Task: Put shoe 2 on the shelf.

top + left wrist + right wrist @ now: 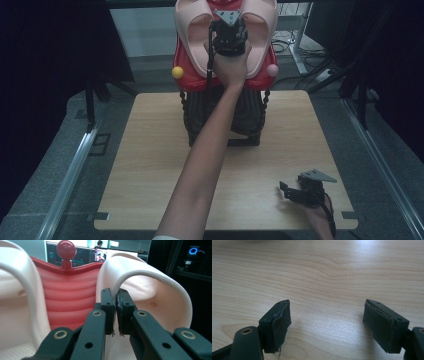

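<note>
My left gripper [116,312] clamps the pale pink rim [140,272] of the red-and-pink seat [192,30], the rim pinched between my fingers; my right gripper [327,322] rests above the bare table [324,270], fingers wide apart, nothing between them.

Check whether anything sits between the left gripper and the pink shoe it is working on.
Nothing does: the left gripper is already shut on the rim of the pink shoe, its fingers pinching the edge directly.

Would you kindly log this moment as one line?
left gripper: shut on pink slipper edge | right gripper: open above table
</note>
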